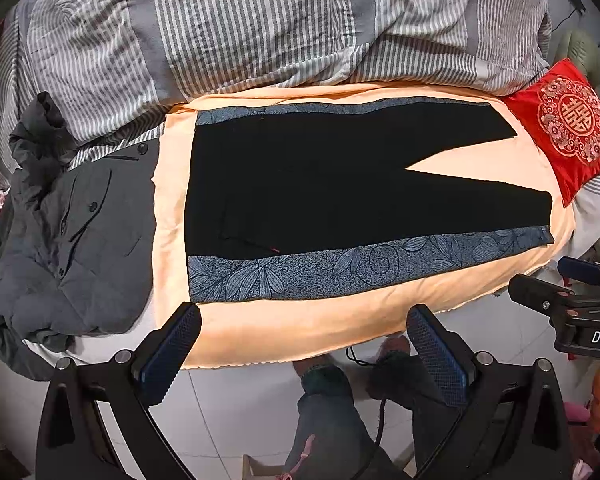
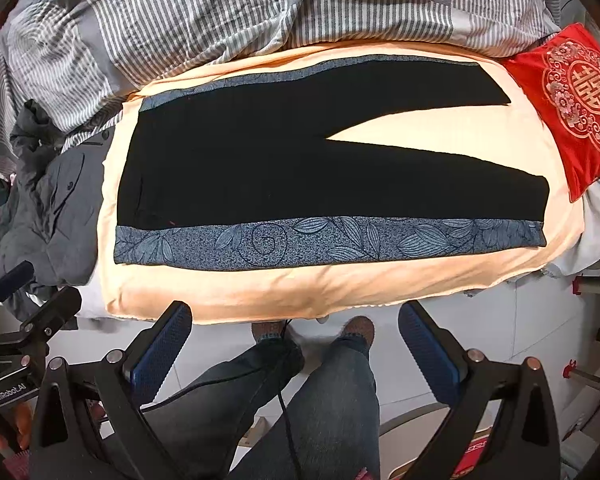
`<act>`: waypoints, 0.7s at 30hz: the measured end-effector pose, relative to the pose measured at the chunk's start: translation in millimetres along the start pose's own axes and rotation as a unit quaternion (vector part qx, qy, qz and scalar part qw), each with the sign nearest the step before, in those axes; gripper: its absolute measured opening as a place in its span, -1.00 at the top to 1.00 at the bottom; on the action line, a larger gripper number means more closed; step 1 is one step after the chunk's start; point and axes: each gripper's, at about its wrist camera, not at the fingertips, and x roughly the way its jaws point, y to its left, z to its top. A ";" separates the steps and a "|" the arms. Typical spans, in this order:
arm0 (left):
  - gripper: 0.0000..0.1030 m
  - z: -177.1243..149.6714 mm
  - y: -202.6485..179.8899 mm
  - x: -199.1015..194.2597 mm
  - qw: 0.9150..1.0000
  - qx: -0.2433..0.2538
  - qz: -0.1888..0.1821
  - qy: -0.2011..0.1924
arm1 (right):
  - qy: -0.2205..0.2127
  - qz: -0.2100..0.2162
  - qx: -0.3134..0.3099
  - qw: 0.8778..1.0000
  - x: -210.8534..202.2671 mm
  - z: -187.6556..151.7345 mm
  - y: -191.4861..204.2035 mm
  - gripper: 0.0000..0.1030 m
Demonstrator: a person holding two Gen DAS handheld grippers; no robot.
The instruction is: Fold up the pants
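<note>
Black pants [image 1: 300, 184] with blue leaf-patterned side bands lie flat on a peach blanket [image 1: 300, 324], waist at the left, legs spread apart toward the right. They also show in the right wrist view [image 2: 240, 160]. My left gripper [image 1: 304, 316] is open and empty, held above the near edge of the blanket in front of the pants. My right gripper [image 2: 296, 312] is open and empty, also near that edge, apart from the pants. The right gripper's body shows at the right of the left wrist view [image 1: 572, 312].
A grey striped duvet [image 1: 260, 20] is bunched behind the blanket. A dark grey jacket [image 1: 72, 232] lies left of the pants. A red embroidered cushion [image 1: 568, 124] sits at the right. The person's legs and feet [image 2: 320, 380] stand on the white tiled floor below.
</note>
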 end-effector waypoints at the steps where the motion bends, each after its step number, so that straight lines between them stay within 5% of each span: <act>1: -1.00 0.6 0.6 0.3 1.000 0.001 -0.001 -0.002 | 0.001 0.000 0.001 1.000 0.6 -0.1 0.3 -1.00; 8: -1.00 -0.5 1.7 3.8 1.000 0.014 0.011 -0.016 | 0.006 -0.002 0.019 1.000 4.7 -0.7 -0.5 -1.00; 21: -1.00 -7.6 4.0 26.4 1.000 0.005 -0.012 0.024 | 0.027 -0.015 0.050 0.998 10.4 -12.8 -11.3 -1.00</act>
